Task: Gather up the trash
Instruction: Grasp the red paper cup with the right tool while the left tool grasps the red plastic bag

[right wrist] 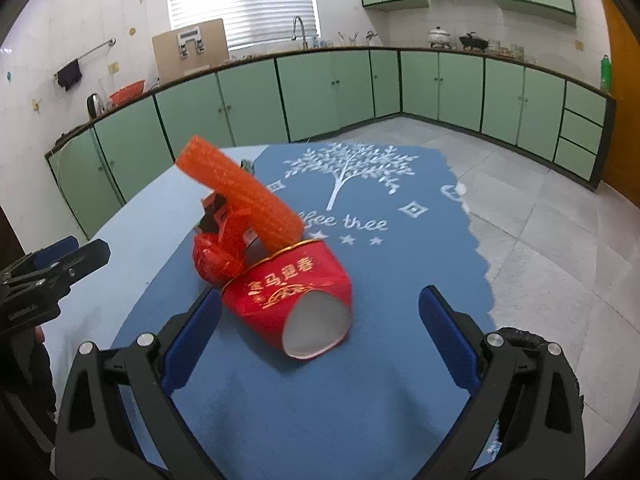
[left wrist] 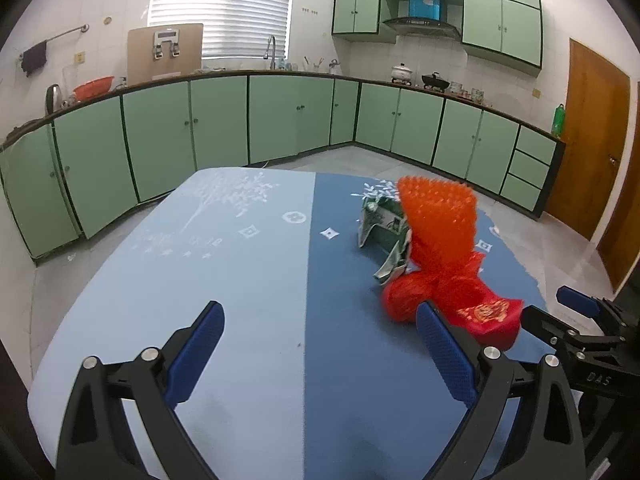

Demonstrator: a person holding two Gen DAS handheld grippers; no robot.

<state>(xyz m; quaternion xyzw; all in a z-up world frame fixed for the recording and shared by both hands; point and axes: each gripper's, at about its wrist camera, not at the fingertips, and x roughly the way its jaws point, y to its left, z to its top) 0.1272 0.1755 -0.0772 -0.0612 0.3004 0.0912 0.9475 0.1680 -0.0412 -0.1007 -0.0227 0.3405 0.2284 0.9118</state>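
Observation:
A pile of trash lies on the blue tablecloth (left wrist: pixel 240 280): a red paper cup (right wrist: pixel 296 300) on its side with its white mouth facing me, an orange foam net sleeve (right wrist: pixel 240 192) sticking up, a crumpled red wrapper (right wrist: pixel 212 258) and a green torn carton (left wrist: pixel 380 224). My right gripper (right wrist: pixel 320 312) is open, its blue pads on either side of the cup and not touching it. My left gripper (left wrist: pixel 320 344) is open over bare cloth, left of the pile; its right pad (left wrist: pixel 444 348) is near the red wrapper (left wrist: pixel 404 300).
The cloth's torn right edge (right wrist: pixel 480 248) drops to a grey tiled floor (right wrist: pixel 540 220). Green cabinets (left wrist: pixel 280 116) line the back walls, with a sink tap (left wrist: pixel 271 50) and cookware on the counter. A wooden door (left wrist: pixel 592 136) stands at the right.

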